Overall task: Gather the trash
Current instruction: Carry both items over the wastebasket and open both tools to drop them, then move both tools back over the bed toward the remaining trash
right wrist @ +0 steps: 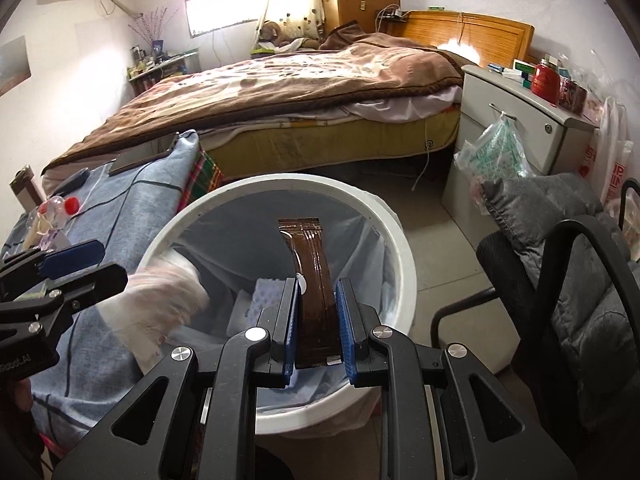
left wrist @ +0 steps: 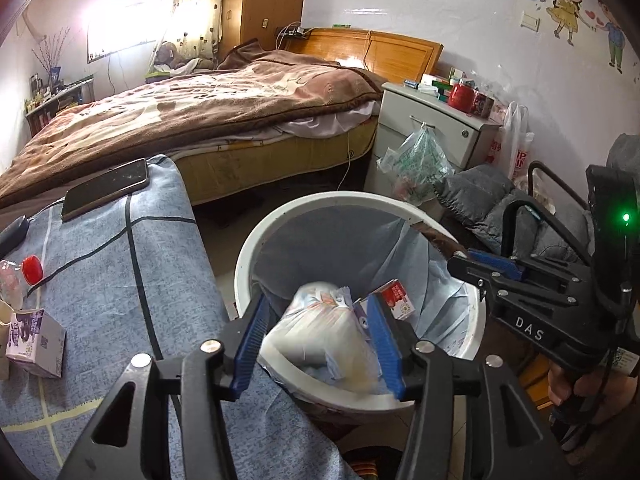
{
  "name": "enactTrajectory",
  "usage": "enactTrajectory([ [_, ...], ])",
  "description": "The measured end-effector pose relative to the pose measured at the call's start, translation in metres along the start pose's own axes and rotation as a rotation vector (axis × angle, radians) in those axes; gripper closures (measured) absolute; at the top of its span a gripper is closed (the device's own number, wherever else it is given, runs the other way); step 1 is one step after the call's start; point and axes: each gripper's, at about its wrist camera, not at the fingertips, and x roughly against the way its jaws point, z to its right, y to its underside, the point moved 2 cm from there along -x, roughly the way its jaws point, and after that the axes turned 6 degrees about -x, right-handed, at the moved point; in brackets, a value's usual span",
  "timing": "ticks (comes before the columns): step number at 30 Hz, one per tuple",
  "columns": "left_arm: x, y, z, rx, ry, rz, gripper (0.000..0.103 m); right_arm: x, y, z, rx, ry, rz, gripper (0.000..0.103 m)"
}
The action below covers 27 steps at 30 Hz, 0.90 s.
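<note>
Blue-padded left gripper hung with jaws apart around a crumpled plastic bag over the white bin, pads seemingly not pressing it, while the right gripper clenched a brown packet above the same bin.

Glossy brown plastic wrapper; smooth white plastic bin with thin film liner; crinkled translucent bag.

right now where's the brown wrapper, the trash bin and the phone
brown wrapper (right wrist: pixel 314 280), right wrist view, middle of the glossy strip
trash bin (right wrist: pixel 276 183), right wrist view, far white rim
phone (left wrist: pixel 106 187), left wrist view, centre of the dark screen
</note>
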Motion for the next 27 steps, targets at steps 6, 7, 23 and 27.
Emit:
enactTrajectory([
  [6, 0.002, 0.002, 0.001, 0.004, 0.004, 0.005, 0.041, 0.003, 0.002, 0.001, 0.000, 0.005, 0.001, 0.061],
  [7, 0.003, 0.002, -0.001, 0.009, 0.006, 0.008, 0.041, 0.004, 0.002, 0.000, 0.000, 0.002, 0.004, 0.058],
  [23, 0.040, 0.017, -0.035, 0.066, -0.031, 0.056, 0.039, 0.016, -0.001, -0.029, 0.023, -0.039, 0.053, 0.058],
  [27, 0.051, 0.025, -0.053, 0.094, -0.064, 0.062, 0.039, 0.016, 0.000, -0.041, 0.039, -0.057, 0.059, 0.058],
])
